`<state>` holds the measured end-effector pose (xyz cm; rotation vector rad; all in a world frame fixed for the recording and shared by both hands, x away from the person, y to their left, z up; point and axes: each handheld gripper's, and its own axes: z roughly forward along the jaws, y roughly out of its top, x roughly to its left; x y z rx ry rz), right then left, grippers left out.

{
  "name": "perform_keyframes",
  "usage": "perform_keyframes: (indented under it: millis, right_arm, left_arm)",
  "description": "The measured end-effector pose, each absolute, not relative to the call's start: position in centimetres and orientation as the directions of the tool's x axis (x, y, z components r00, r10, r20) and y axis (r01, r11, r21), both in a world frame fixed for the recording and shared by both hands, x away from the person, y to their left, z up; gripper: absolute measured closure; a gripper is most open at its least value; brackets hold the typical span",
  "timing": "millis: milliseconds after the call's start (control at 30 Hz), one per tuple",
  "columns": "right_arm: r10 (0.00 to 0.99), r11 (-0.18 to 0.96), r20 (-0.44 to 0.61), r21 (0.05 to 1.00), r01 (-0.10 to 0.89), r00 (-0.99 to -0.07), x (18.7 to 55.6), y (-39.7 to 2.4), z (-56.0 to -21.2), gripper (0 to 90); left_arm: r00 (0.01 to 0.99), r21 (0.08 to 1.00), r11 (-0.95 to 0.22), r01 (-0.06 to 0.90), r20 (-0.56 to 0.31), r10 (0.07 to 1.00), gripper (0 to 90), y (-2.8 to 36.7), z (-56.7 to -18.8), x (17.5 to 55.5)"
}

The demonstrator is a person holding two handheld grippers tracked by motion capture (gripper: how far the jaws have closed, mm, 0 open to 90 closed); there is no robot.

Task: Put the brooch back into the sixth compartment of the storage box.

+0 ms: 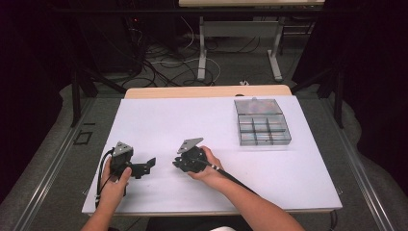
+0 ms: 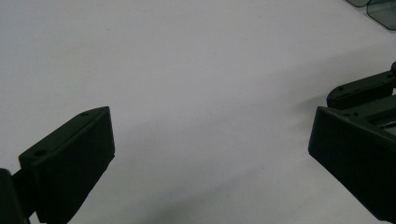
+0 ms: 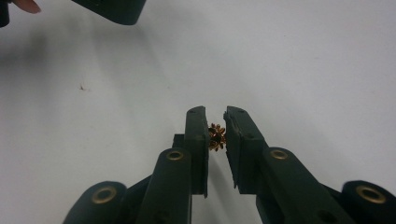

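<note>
My right gripper (image 3: 215, 122) is shut on a tiny gold flower-shaped piece (image 3: 216, 136) with a dark centre, pinched between the inner faces of its jaws just above the white table. In the high view the right gripper (image 1: 179, 163) sits near the table's middle front and points left. My left gripper (image 1: 146, 166) lies to its left, pointing right at it. The left gripper (image 2: 210, 149) stands open, its jaws wide apart with bare table between them. One black jaw of the left gripper (image 3: 116, 9) shows at the top of the right gripper view.
A clear plastic compartment box (image 1: 262, 122) with its lid folded back stands at the back right of the white table (image 1: 183, 120); its corner (image 2: 378, 5) shows in the left gripper view. Cables and table legs lie on the floor beyond.
</note>
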<state>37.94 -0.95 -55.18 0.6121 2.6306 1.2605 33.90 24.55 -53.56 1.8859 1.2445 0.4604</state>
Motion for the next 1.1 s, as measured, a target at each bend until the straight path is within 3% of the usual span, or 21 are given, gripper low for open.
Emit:
perform_keyframes:
  millis: [1100]
  right_arm:
    - [0.613,0.453,0.04,0.801,0.392,-0.789,40.9,-8.4,-53.8,79.5]
  left_arm:
    - [0.44,0.79,-0.179,0.587,-0.125,0.89,0.6,24.4,-53.7,33.9]
